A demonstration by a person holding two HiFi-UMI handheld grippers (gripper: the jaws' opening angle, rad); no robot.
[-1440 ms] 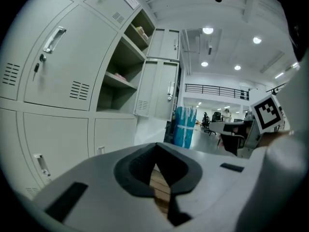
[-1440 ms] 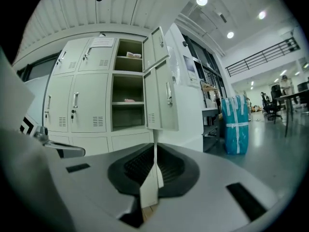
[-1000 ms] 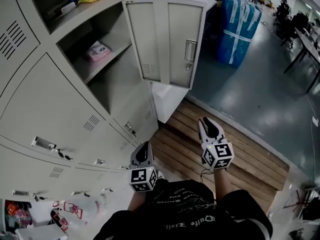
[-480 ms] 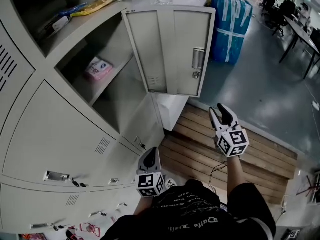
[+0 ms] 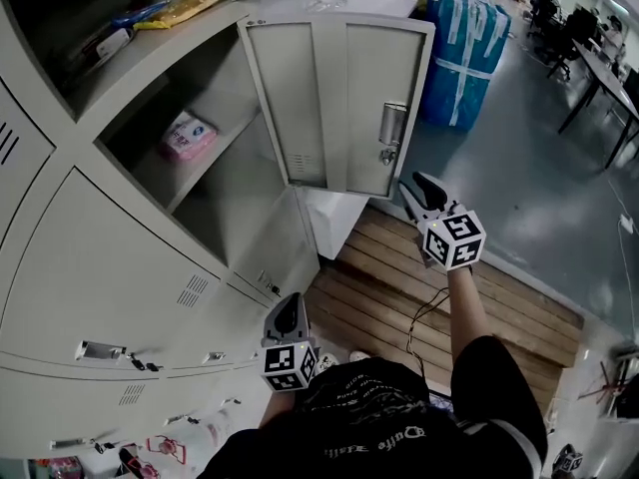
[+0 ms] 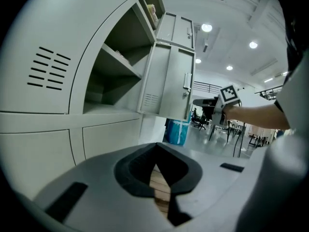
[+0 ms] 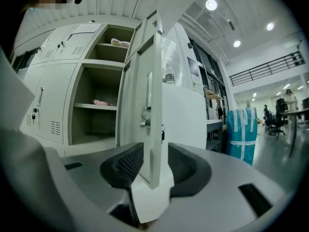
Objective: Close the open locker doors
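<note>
The open locker door [image 5: 339, 98] hung out from the lockers, its free edge standing between the right gripper's [image 7: 155, 167] jaws, which had just been opening and were released. The left gripper [image 6: 156, 151], clenched empty, stayed low, well apart.

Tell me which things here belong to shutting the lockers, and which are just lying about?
For the job:
open locker door
right hand-held gripper, jaws just opened, the door's edge between them

Lying about:
pink packet
yellow packet
blue bundle
pallet
</note>
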